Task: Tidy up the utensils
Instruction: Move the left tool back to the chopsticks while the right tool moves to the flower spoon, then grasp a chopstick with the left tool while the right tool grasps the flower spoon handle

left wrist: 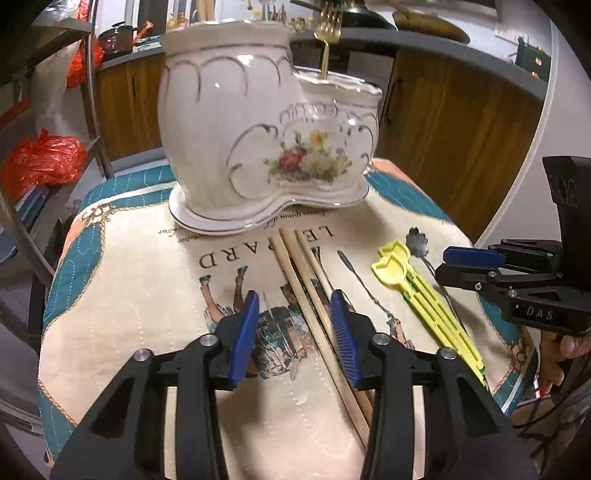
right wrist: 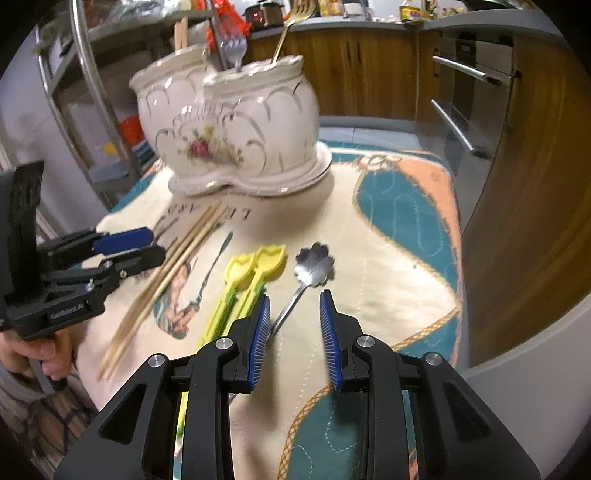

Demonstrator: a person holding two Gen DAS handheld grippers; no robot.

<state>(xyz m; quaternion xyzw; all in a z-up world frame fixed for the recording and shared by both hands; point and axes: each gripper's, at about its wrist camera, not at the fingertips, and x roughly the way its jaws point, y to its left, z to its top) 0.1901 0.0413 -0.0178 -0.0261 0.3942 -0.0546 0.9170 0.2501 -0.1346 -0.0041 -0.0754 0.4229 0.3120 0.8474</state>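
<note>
Both the left gripper (left wrist: 295,332) and right gripper (right wrist: 293,332) gape empty, the chopsticks (left wrist: 314,306) running hidden under the left's finger.

White floral ceramic utensil holder (left wrist: 258,140) holding gold fork (left wrist: 327,33); wooden chopsticks (left wrist: 314,310), yellow plastic spoons (left wrist: 424,291), flower-shaped metal spoon (right wrist: 314,262) lying flat in front of it.

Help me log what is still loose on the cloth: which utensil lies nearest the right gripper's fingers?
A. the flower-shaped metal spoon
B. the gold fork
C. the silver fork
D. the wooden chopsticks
A: in the right wrist view the flower-shaped metal spoon lies on the cloth with its handle running back beside the open right gripper, while the wooden chopsticks lie farther off toward the left gripper.
</note>
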